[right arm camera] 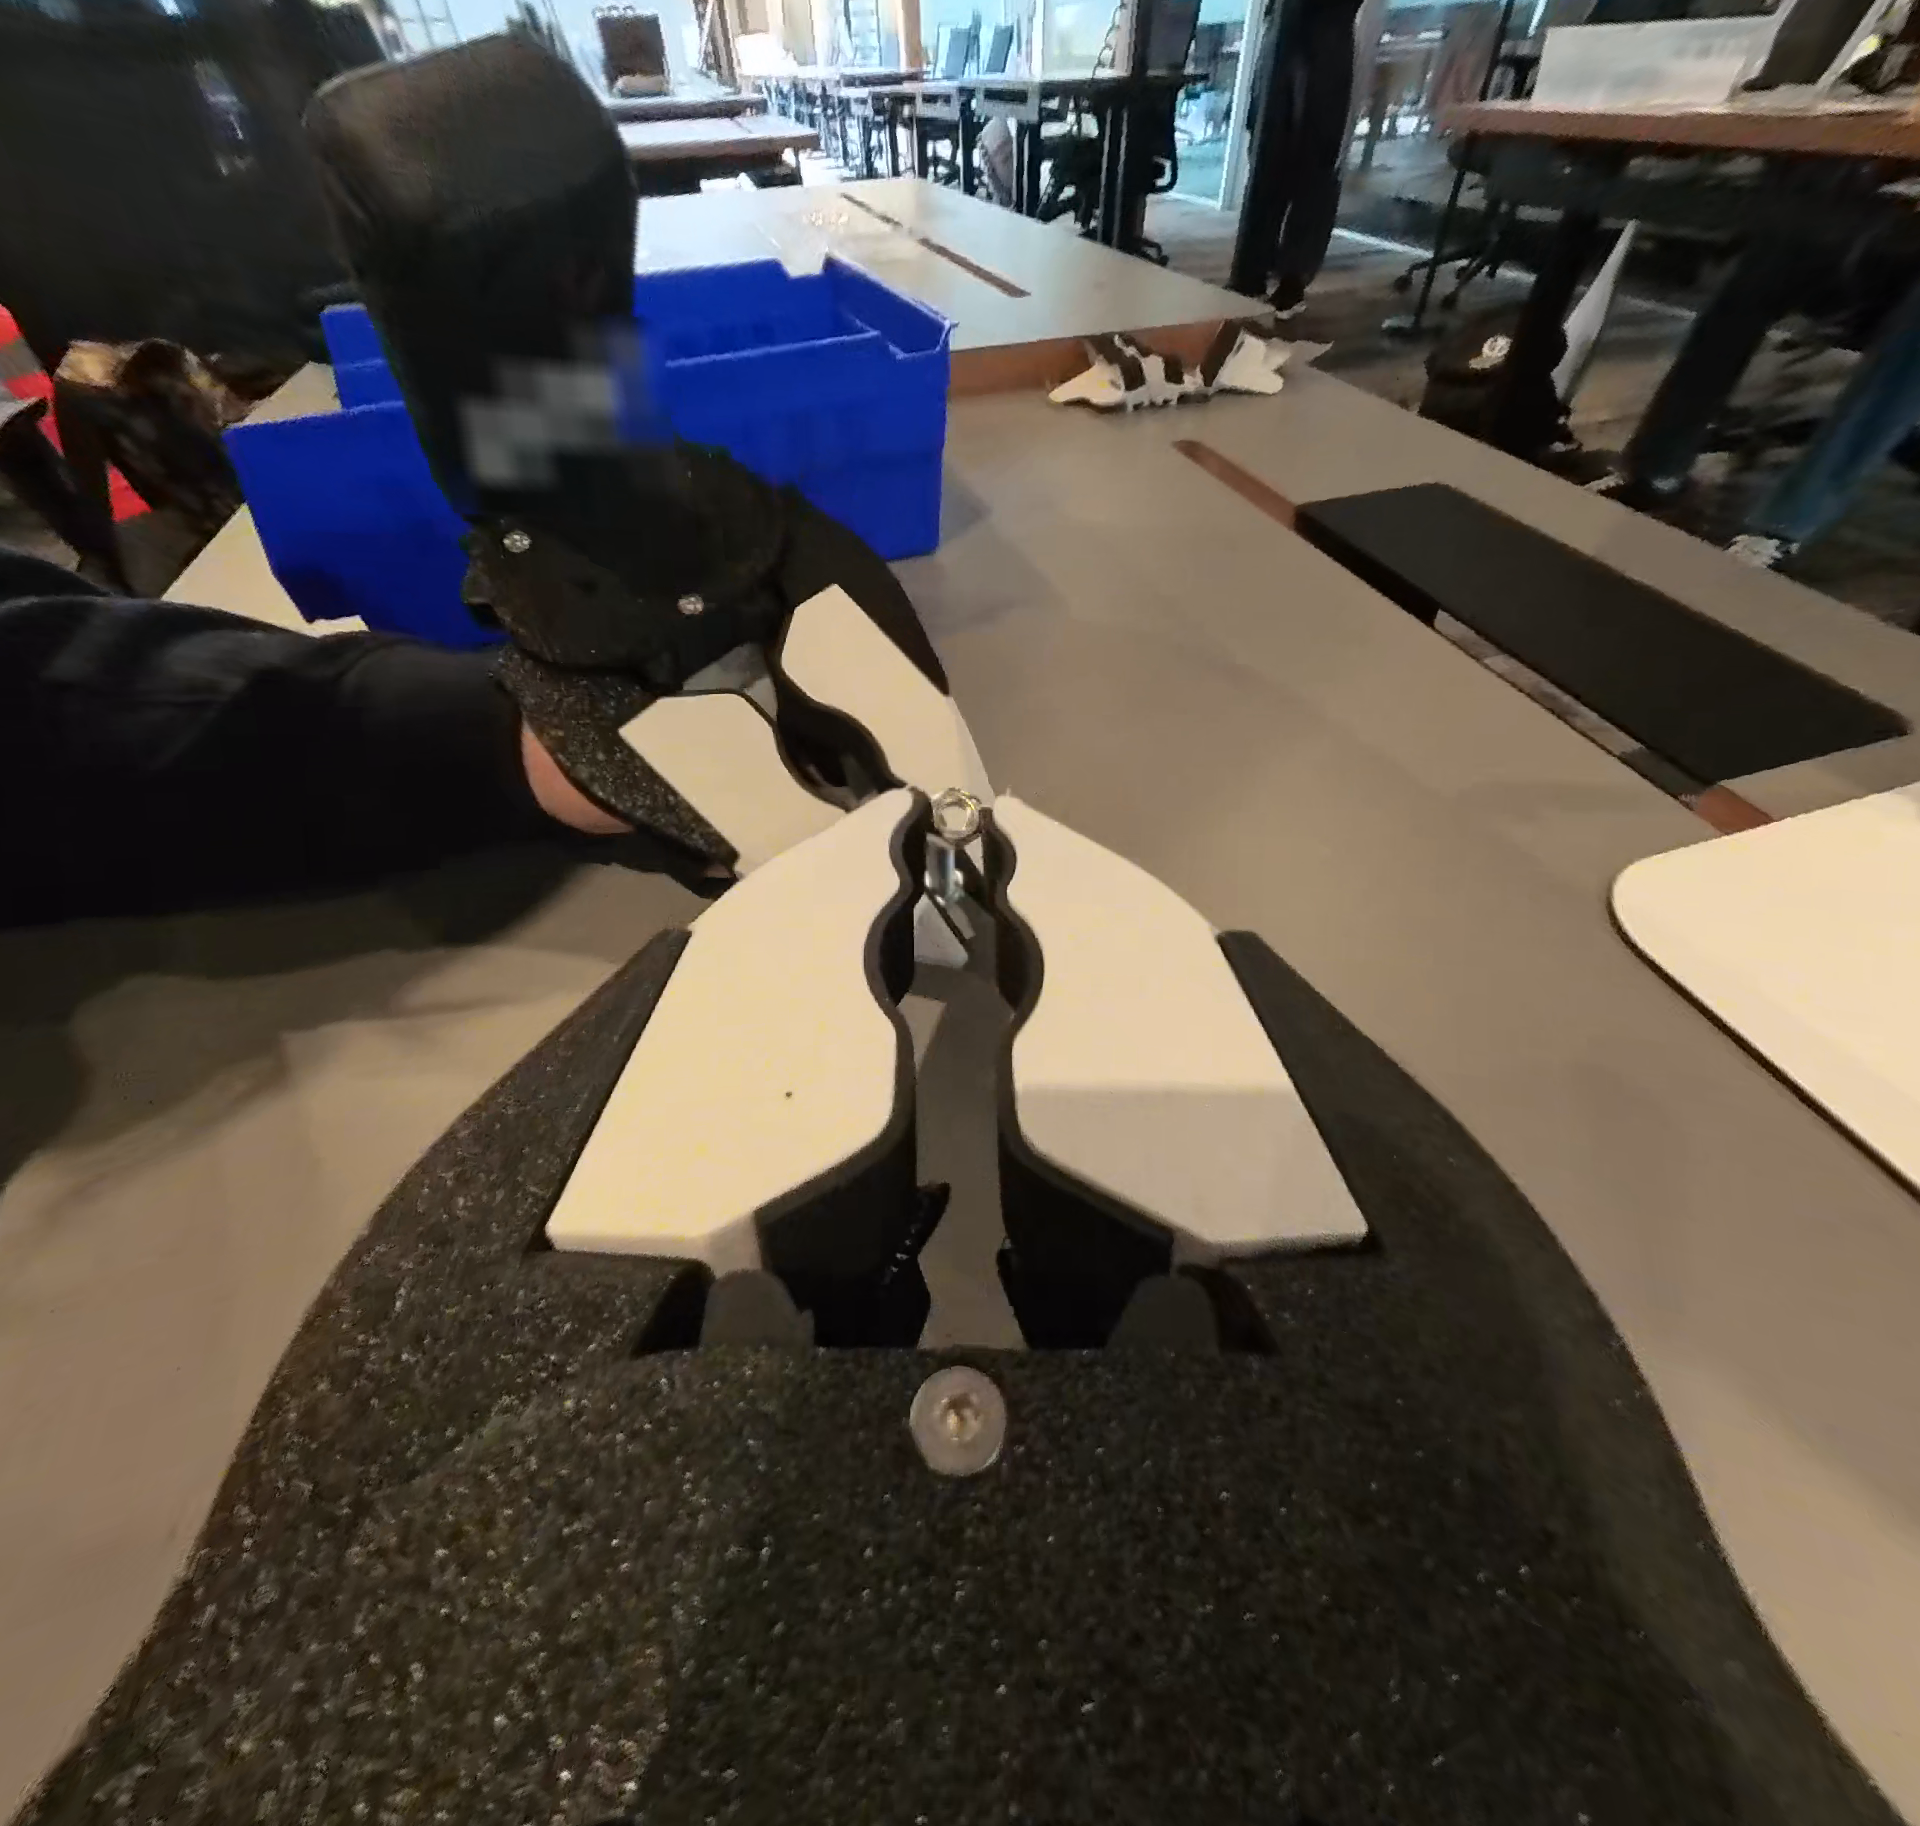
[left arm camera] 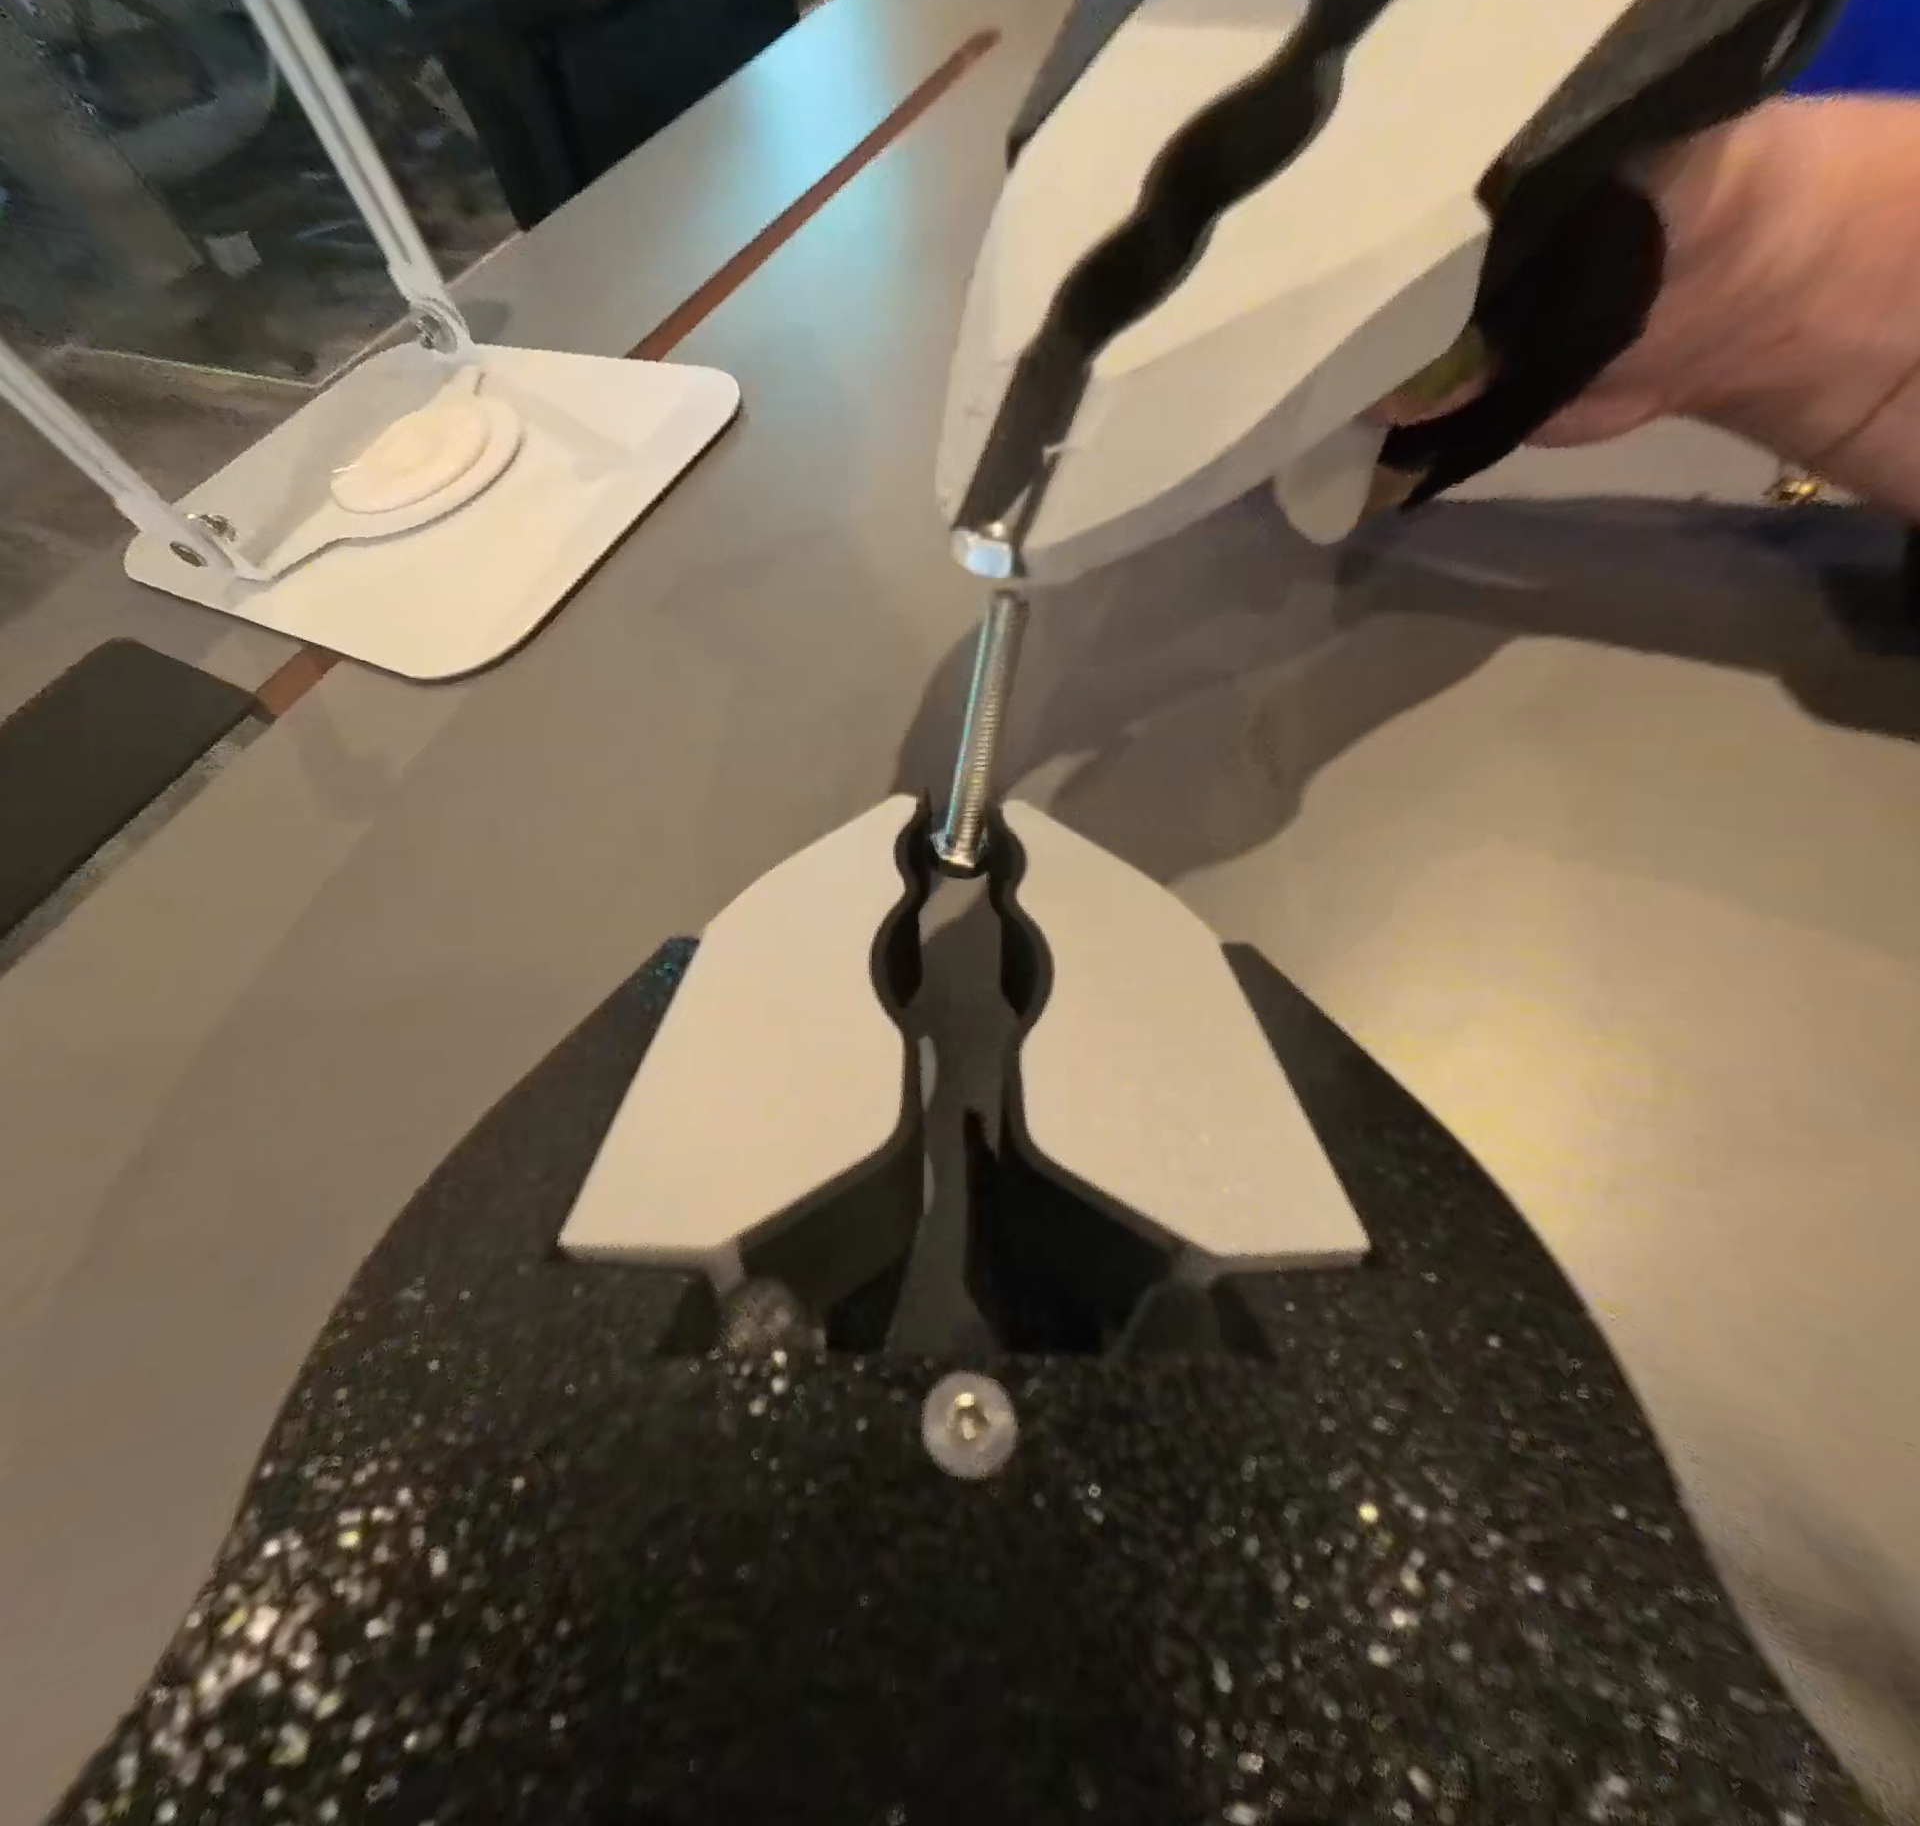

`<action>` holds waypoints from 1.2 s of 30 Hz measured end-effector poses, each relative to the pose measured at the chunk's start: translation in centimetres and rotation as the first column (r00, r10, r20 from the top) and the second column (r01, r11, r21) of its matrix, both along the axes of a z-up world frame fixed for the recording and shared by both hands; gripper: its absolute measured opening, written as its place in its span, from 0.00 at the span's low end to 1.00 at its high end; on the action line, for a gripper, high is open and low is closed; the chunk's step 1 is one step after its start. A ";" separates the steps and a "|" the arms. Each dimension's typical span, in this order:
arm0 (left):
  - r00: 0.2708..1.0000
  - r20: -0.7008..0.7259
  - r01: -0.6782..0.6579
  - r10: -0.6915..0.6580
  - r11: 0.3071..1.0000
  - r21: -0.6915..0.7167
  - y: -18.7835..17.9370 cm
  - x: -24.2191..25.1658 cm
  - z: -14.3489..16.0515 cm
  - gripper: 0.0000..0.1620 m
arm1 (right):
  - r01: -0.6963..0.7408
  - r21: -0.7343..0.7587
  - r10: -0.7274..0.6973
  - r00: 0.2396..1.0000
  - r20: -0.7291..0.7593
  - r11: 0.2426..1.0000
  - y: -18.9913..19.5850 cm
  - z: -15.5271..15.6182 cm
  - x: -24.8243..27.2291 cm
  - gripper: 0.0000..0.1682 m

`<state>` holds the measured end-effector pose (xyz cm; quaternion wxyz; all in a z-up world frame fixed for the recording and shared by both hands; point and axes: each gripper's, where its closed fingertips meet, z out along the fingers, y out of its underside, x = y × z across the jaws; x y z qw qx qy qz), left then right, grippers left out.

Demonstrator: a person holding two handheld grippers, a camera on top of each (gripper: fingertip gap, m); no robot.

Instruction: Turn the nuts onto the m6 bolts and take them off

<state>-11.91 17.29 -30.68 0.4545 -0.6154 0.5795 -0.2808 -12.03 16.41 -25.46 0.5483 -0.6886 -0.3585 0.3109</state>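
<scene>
My left gripper (left arm camera: pixel 961 822) is shut on the head end of a long silver threaded bolt (left arm camera: pixel 985 716), which points up and away from it above the grey table (left arm camera: pixel 520 841). My right gripper (left arm camera: pixel 992 552) comes in from the upper right, shut on a silver hex nut (left arm camera: pixel 985 555) right at the bolt's free tip; I cannot tell whether they touch. In the right wrist view the nut (right arm camera: pixel 958 820) sits between my right gripper's (right arm camera: pixel 956 812) white fingertips, with the bolt (right arm camera: pixel 948 877) showing just behind it. The left gripper (right arm camera: pixel 868 768) reaches in from the left.
A white flat base (left arm camera: pixel 436 529) of a clear stand sits on the table at left, with a black pad (left arm camera: pixel 94 737) at the left edge. In the right wrist view a blue bin (right arm camera: pixel 790 394) stands behind the left gripper, and a black mat (right arm camera: pixel 1590 623) and a white board (right arm camera: pixel 1787 945) lie at right. Tip to tip, the grippers are about 5 cm apart. The white flat base (left arm camera: pixel 436 529) is about 25 cm from my left fingertips.
</scene>
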 end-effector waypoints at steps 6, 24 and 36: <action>1.000 -0.015 -0.011 0.011 1.000 0.006 0.3 -0.2 -0.2 0.06 | -0.018 -0.028 0.019 0.999 0.026 0.999 -0.2 -0.6 0.0 0.06; 0.999 -0.034 0.002 -0.002 1.000 0.007 0.0 -0.1 -0.5 0.06 | -0.022 -0.034 0.023 0.999 0.042 0.999 -0.3 -1.0 -0.1 0.06; 1.000 0.013 0.022 -0.022 1.000 -0.020 -0.3 0.1 0.1 0.06 | -0.025 0.026 0.024 1.000 0.013 0.999 -0.3 -0.3 -0.3 0.06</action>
